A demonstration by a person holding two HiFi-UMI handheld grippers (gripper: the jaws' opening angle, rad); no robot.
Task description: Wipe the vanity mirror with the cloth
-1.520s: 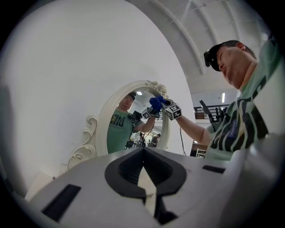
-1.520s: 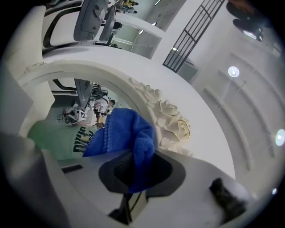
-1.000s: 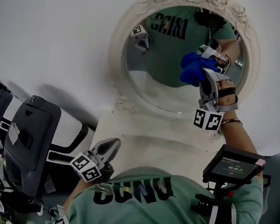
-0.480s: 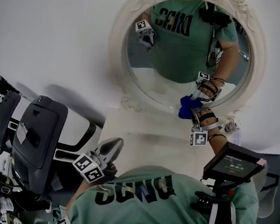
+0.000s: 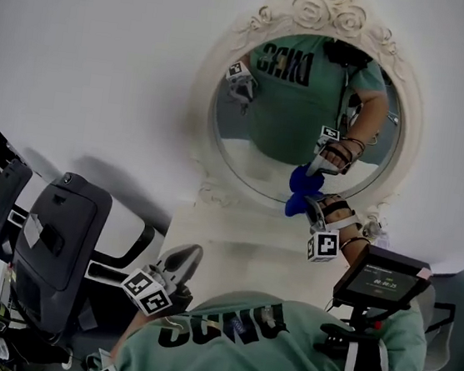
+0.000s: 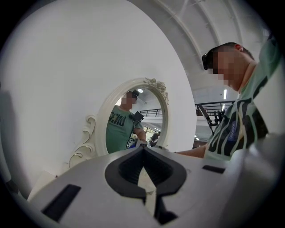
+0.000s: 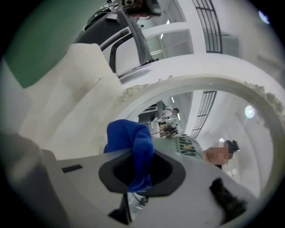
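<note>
The right gripper [image 5: 309,208] pinches the bunched blue cloth [image 5: 297,204] on the mirror [image 5: 263,134] at its lower right rim; open glass lies up-left. The left gripper [image 5: 188,255], fingers together and empty, hangs well below.

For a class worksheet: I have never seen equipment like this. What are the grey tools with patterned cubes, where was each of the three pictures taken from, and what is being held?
No robot here: a person holds a two-jaw gripper in each hand; the patterned cubes are part of them. One picture comes from a camera on the person's head, looking down; the other two from cameras riding on the grippers. The right gripper is shut on a blue cloth, apparently pressed against the lower glass of the oval vanity mirror, which stands on a white top. The left gripper is held low near the chest, jaws together, empty.
</note>
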